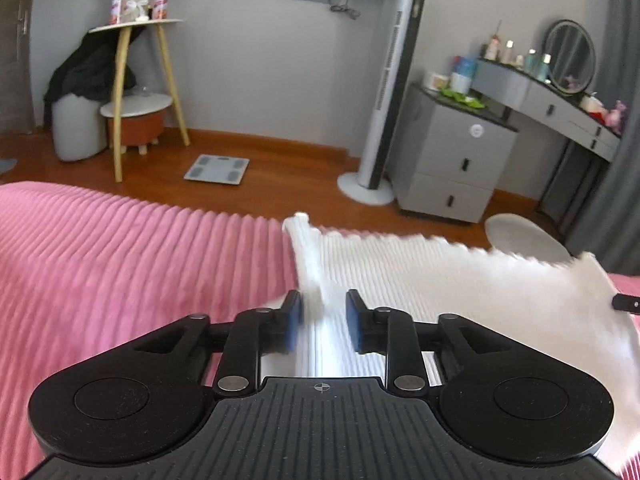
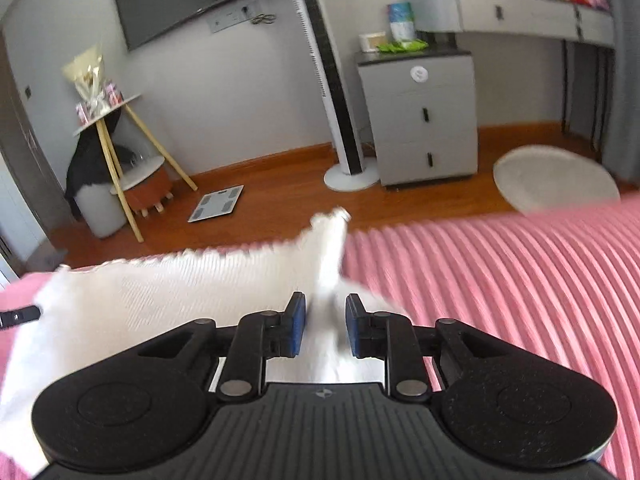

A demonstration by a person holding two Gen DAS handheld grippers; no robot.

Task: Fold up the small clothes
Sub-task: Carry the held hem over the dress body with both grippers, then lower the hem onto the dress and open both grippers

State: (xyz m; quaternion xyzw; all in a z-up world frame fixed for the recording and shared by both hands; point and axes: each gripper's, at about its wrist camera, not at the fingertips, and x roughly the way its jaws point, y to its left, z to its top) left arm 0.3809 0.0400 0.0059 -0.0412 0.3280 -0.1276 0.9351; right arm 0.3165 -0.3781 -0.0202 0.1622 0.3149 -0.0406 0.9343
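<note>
A white ribbed garment [image 1: 460, 292] is lying spread on a pink ribbed bedspread [image 1: 120, 264], close to the bed's far edge, beyond which the wooden floor is showing. The left gripper [image 1: 322, 326] is sitting over the garment's left end, its blue pads [image 1: 292, 326] standing apart with a raised ridge of the white cloth running up between them; the pads are not pressing on the cloth, so the jaws are partly open and holding nothing firmly (the fabric here is blurred, so the exact contact is hard to read). In the right wrist view the right gripper [image 2: 325, 326] is sitting likewise over the garment's [image 2: 160, 300] right end, its pads [image 2: 298, 328] parted a little with a peaked fold of cloth rising in the gap, loose rather than pinched. Each gripper's black fingertip is showing at the edge of the other's view, across the garment. The garment's two far corners are standing up in small points against the floor behind. Beyond the bedspread [image 2: 500, 280] a bathroom scale [image 1: 217, 169] is lying on the floor, a tall tower fan [image 1: 390, 92] is standing beside a grey drawer cabinet [image 1: 452, 156], and a round pale rug [image 2: 556, 178] is lying near the bed's edge.
</note>
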